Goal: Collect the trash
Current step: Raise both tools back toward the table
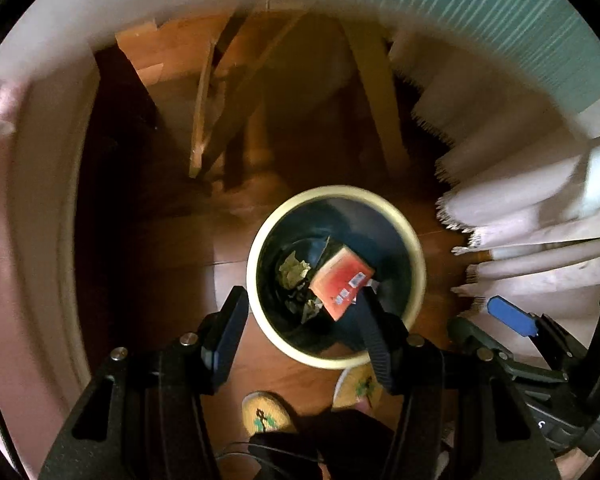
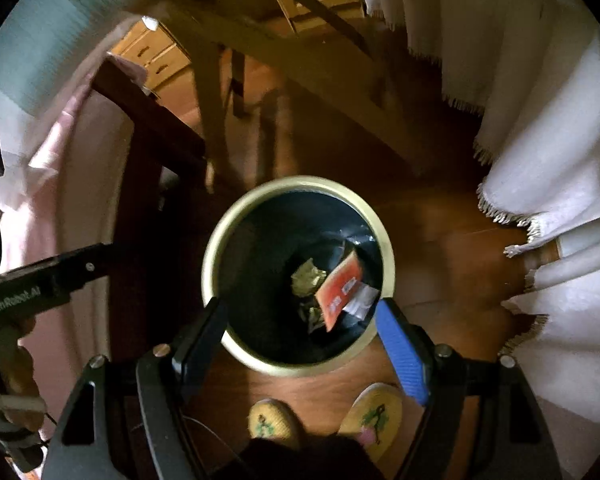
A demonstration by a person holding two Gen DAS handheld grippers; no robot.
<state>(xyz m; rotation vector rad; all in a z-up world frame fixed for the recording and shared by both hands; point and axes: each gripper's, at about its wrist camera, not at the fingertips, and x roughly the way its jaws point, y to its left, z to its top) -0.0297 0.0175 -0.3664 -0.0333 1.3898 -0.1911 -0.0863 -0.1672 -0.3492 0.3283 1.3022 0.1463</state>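
A round bin with a cream rim (image 1: 260, 240) (image 2: 212, 248) stands on the wooden floor below both grippers. Inside lie a red packet (image 1: 342, 278) (image 2: 338, 286), crumpled yellowish paper (image 1: 294, 270) (image 2: 306, 278) and a white wrapper (image 2: 362, 300). My left gripper (image 1: 300, 320) is open and empty above the bin's near rim. My right gripper (image 2: 300, 328) is open and empty above the bin; it also shows at the right of the left wrist view (image 1: 508, 316). The left gripper's body shows at the left of the right wrist view (image 2: 44, 284).
A white fringed cloth (image 1: 520, 208) (image 2: 548, 152) hangs at the right. Wooden table legs (image 1: 374, 92) (image 2: 216, 92) stand behind the bin. A pink cloth (image 1: 28, 220) (image 2: 60, 208) hangs at the left. My yellow slippers (image 1: 266, 414) (image 2: 374, 412) are near the bin.
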